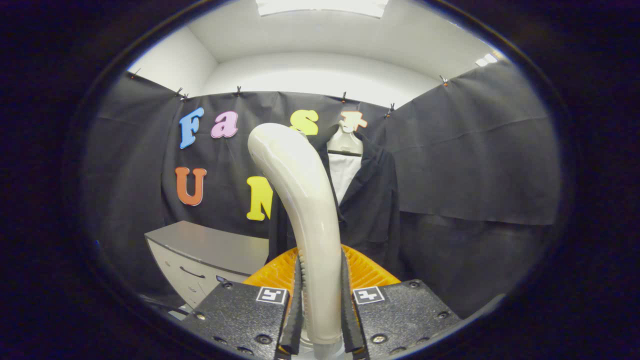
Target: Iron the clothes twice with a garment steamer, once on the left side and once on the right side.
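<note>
Two fingers of my gripper [320, 300] press on the steamer [310, 220] from either side, clamped on its pale handle down near the base. The handle's long axis runs straight up from between my fingers, then bends forward and a little to the left at the top, so the rounded head points away from me toward the booth wall.

Beyond the steamer, slightly right of its upper curve, a dark jacket [372, 200] hangs on a hanger [345, 142] against the black cloth, with a white shirt [344, 177] showing in the opening at the chest. The steamer's handle stands in front of the jacket's left part and hides it from me; I cannot tell how close the head is to the fabric.

Just ahead of my fingers, behind the handle's lower part, sits an orange ribbed piece [370, 272], spread out to both sides. Off to the left and farther out is a grey cabinet [210, 250] with a drawer handle on its front.
</note>
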Motion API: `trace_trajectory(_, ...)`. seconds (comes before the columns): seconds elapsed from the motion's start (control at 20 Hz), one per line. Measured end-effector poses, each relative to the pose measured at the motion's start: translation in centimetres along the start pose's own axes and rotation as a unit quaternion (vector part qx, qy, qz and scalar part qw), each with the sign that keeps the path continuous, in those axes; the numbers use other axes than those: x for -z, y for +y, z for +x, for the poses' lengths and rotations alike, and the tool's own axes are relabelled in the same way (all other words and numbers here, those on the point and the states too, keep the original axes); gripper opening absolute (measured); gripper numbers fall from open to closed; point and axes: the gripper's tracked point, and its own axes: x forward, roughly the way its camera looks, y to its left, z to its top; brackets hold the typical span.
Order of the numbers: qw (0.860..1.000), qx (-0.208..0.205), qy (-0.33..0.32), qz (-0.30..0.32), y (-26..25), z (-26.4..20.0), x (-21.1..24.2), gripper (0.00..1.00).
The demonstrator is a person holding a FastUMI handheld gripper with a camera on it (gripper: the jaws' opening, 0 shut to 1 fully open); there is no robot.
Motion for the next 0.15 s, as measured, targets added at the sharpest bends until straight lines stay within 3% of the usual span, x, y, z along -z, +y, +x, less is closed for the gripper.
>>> trace_trajectory(0.15,1.000,0.008,0.000,-0.002,-0.26,0.05,-0.13,0.35)
